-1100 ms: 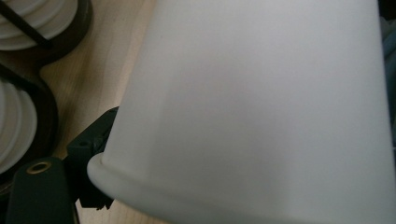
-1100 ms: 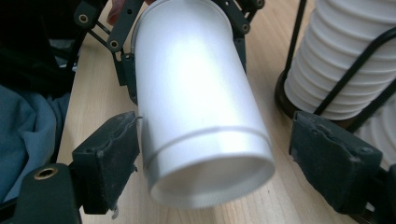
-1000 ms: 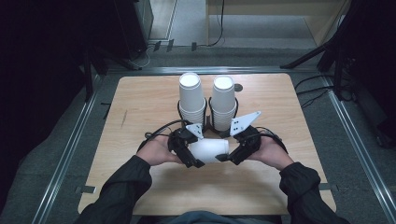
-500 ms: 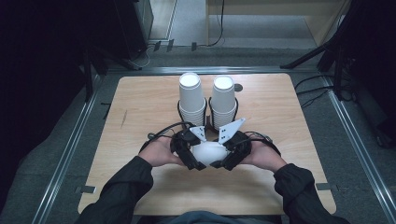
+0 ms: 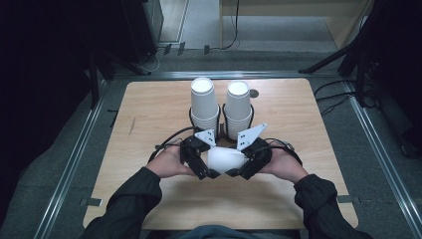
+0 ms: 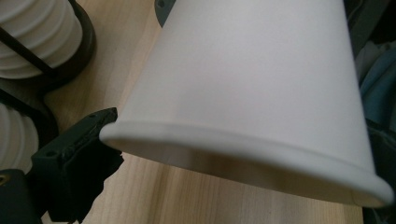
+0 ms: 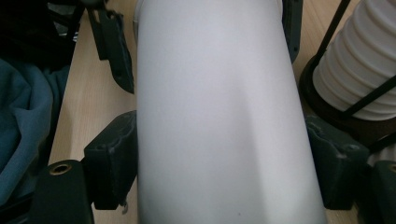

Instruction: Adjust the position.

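Observation:
A white paper cup lies on its side just above the wooden table, between both grippers. My left gripper stands around the cup's rim end. Its jaws have just been opening; one black finger sits at the rim's edge, with the rim still between the jaws. My right gripper is shut on the cup's body, a pad pressing on each side, after closing in on it. The left gripper's fingers show past the cup in the right gripper view.
Two tall stacks of white paper cups stand in black wire holders just behind the grippers, at the table's middle. Bare wood lies to the left, right and front. Metal rails run along the table's sides.
The right gripper moved left from beside the cup onto it and closed around its body. The two hands now sit close together. The left gripper stayed at the rim end.

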`<action>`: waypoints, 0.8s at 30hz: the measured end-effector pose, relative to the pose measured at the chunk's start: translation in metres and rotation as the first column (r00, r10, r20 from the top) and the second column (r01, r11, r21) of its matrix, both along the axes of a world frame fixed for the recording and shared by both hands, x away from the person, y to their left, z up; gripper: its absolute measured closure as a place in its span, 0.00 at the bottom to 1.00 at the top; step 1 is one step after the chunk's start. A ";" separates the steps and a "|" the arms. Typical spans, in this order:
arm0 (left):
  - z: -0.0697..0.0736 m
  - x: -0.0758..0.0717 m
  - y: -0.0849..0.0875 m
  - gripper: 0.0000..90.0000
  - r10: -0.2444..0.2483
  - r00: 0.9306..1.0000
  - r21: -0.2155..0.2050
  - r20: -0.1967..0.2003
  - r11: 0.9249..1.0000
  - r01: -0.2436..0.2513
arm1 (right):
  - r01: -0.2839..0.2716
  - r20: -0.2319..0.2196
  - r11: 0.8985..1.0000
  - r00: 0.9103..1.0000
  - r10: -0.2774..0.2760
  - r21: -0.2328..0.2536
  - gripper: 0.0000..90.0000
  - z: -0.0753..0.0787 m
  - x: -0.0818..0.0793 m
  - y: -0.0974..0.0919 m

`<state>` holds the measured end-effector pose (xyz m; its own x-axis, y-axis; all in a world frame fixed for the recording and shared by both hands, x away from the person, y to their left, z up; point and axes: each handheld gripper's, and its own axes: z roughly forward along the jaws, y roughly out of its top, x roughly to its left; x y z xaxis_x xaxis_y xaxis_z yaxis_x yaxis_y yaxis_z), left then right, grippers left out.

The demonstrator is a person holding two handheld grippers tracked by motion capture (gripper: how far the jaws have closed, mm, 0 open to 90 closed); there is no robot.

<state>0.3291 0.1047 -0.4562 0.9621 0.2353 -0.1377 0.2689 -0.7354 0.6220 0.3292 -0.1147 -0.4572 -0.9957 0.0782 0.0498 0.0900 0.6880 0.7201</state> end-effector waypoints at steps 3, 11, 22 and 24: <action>0.001 0.000 0.004 0.00 0.013 1.000 -0.028 -0.005 1.000 -0.013 | 0.011 -0.006 1.000 1.000 -0.011 0.017 0.24 0.002 0.001 -0.004; 0.004 0.002 0.016 0.00 0.039 0.999 -0.084 -0.009 0.996 -0.039 | 0.049 0.006 0.996 0.999 -0.049 0.080 0.24 0.010 0.005 -0.019; 0.012 0.005 0.035 0.00 0.109 0.994 -0.204 0.000 0.973 -0.106 | 0.094 0.001 0.985 0.995 -0.095 0.147 0.24 0.017 0.008 -0.036; 0.013 0.005 0.037 0.00 0.117 0.993 -0.228 -0.011 0.967 -0.117 | 0.103 -0.004 0.980 0.995 -0.104 0.168 0.24 0.019 0.008 -0.039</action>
